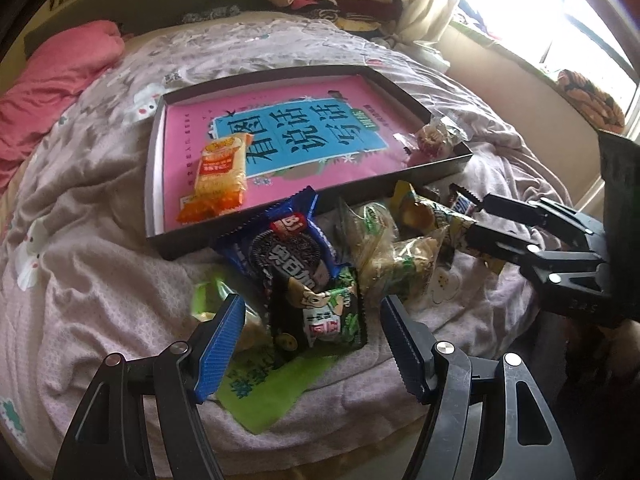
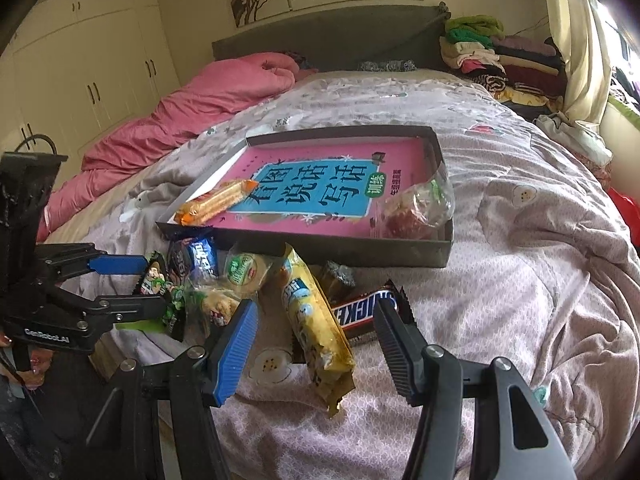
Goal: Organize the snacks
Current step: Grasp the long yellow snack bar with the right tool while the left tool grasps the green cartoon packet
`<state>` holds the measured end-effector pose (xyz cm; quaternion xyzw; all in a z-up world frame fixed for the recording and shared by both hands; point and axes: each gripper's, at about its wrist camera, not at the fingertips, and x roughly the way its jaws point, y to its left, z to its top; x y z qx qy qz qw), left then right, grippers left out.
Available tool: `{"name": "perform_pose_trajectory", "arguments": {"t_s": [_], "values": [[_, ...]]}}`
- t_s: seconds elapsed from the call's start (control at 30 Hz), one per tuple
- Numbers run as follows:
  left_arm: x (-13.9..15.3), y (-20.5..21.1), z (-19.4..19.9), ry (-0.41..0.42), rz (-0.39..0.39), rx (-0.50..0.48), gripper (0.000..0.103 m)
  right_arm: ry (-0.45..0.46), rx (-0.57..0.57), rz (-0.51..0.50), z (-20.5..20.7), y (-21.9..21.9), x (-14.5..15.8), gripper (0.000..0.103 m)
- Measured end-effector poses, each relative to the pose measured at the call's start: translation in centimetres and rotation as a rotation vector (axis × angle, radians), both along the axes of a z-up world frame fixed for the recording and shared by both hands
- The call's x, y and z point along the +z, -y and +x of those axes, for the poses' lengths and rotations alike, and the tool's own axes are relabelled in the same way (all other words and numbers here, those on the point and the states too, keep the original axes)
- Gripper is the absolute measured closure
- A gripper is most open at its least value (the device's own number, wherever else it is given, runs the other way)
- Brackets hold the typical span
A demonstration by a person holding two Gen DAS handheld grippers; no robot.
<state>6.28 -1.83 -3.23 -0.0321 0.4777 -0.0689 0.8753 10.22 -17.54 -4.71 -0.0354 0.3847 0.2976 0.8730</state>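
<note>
Loose snacks [image 1: 320,264] are heaped on the bedspread [image 1: 100,280] against the shallow tray [image 1: 432,174], where two packets are already laid. Both the left gripper [image 1: 312,344] and right gripper [image 2: 316,344] are held spread, nothing pinched.

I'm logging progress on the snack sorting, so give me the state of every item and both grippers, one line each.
Tray: on the bed, open.
Orange cracker pack: in the tray.
Clear-wrapped snack: in the tray's corner.
Oreo pack: outside the tray.
Snickers bar: outside the tray.
Yellow pack: between the right gripper's open jaws.
Left gripper: open, empty.
</note>
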Motion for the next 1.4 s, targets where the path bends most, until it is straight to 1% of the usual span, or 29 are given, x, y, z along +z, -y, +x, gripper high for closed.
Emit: {"name": "perform_pose_trajectory", "arguments": {"t_s": [0.13, 0.23, 0.3, 0.4, 0.47, 0.53, 0.57, 0.73, 0.83, 0.87, 0.93, 1.1, 1.23, 1.27, 1.4], "values": [[-0.3, 0.7, -0.1, -0.002, 0.002, -0.009, 0.031, -0.003, 0.005, -0.014, 0.2, -0.1, -0.3, 0.043], [-0.4, 1.1, 0.0, -0.002, 0.006, -0.018, 0.036, 0.000, 0.017, -0.023, 0.4, -0.3, -0.6, 0.044], [-0.4, 1.1, 0.2, -0.002, 0.010, -0.015, 0.036, -0.005, 0.027, -0.029, 0.5, -0.4, -0.8, 0.048], [-0.5, 0.9, 0.3, -0.003, 0.007, -0.006, 0.043, -0.005, 0.056, -0.039, 0.5, -0.9, -1.0, 0.056], [-0.6, 0.7, 0.4, -0.007, 0.000, 0.006, 0.049, -0.004, 0.072, -0.046, 0.4, -1.4, -1.2, 0.063], [-0.8, 0.6, 0.5, -0.014, -0.004, 0.010, 0.051, -0.007, 0.089, -0.053, 0.3, -1.7, -1.3, 0.070], [-0.9, 0.6, 0.5, -0.015, -0.006, 0.011, 0.051, -0.005, 0.097, -0.055, 0.2, -1.8, -1.4, 0.071], [-1.4, 0.7, 0.6, -0.033, -0.032, 0.001, 0.051, -0.012, 0.111, -0.080, 0.5, -2.4, -1.9, 0.073], [-1.5, 0.9, 0.8, -0.033, -0.032, -0.001, 0.051, -0.007, 0.124, -0.083, 0.6, -2.8, -2.1, 0.073], [-1.6, 0.9, 0.8, -0.033, -0.038, 0.000, 0.051, -0.007, 0.130, -0.085, 0.6, -2.9, -2.1, 0.076], [-1.6, 0.8, 0.9, -0.035, -0.049, 0.005, 0.052, -0.017, 0.136, -0.085, 0.8, -3.1, -2.4, 0.079], [-1.6, 0.5, 0.9, -0.039, -0.075, 0.013, 0.054, -0.031, 0.126, -0.049, 1.0, -2.5, -2.2, 0.080], [-1.3, 0.2, 0.8, -0.036, -0.095, 0.019, 0.055, -0.021, 0.111, -0.009, 0.8, -1.7, -1.4, 0.080], [-1.1, 0.0, 0.7, -0.032, -0.104, 0.024, 0.058, -0.019, 0.108, 0.002, 0.8, -1.5, -1.2, 0.080], [0.0, -0.4, 0.5, -0.002, -0.104, 0.032, 0.058, -0.008, 0.098, 0.057, 0.9, -0.6, -0.4, 0.080]]}}
